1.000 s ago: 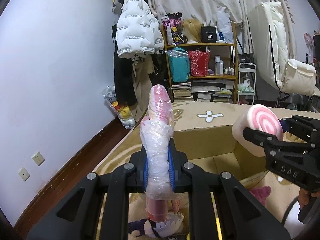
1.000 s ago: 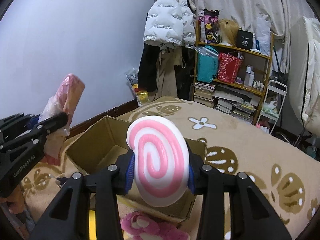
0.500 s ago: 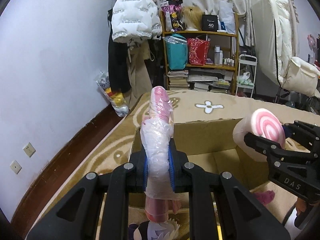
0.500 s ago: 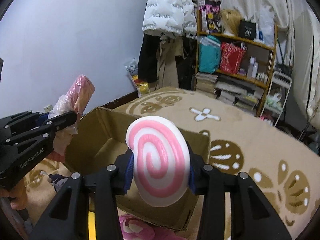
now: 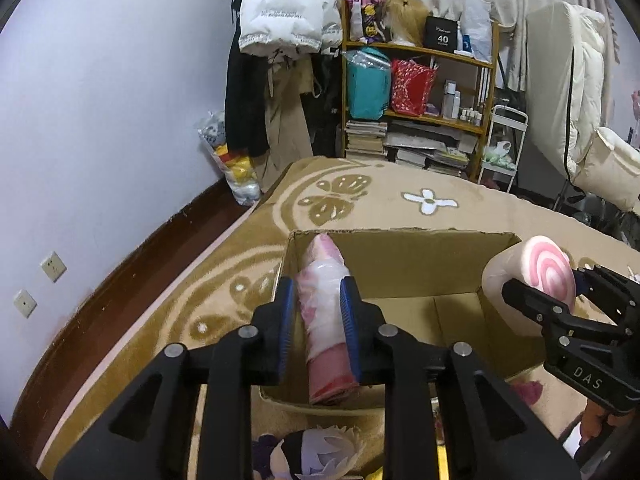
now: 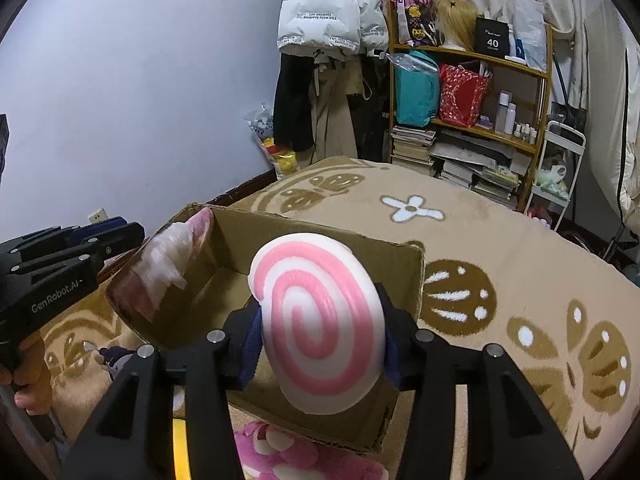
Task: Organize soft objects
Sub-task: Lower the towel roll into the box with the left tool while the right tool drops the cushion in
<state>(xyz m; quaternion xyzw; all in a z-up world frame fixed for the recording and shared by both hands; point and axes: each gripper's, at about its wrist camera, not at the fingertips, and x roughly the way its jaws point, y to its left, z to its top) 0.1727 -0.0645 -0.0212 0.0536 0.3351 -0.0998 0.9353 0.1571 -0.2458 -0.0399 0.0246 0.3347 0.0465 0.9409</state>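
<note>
A pink plush roll wrapped in clear plastic [image 5: 324,312] stands tilted between the blue pads of my left gripper [image 5: 318,292]. Its lower end rests at the near left of the open cardboard box [image 5: 400,234]. The left jaws are opening and a thin gap shows beside the roll. In the right wrist view the roll [image 6: 172,264] leans on the box's [image 6: 320,228] left corner, just past the left gripper [image 6: 120,236]. My right gripper [image 6: 320,320] holds a pink-and-white swirl cushion [image 6: 320,328] over the box's near right. Its jaws are opening, with the pads still against the cushion [image 5: 532,280].
A pink bear plush [image 6: 288,452] and a white-haired doll [image 5: 320,452] lie on the beige patterned rug [image 6: 520,280] in front of the box. A person's hand [image 6: 28,380] grips the left handle. A cluttered shelf [image 5: 420,100] and hanging coats stand at the far wall.
Both grippers have sunk closer over the box. The pink roll has slid down and tipped forward between the widening left jaws. The right jaws have spread a little around the cushion.
</note>
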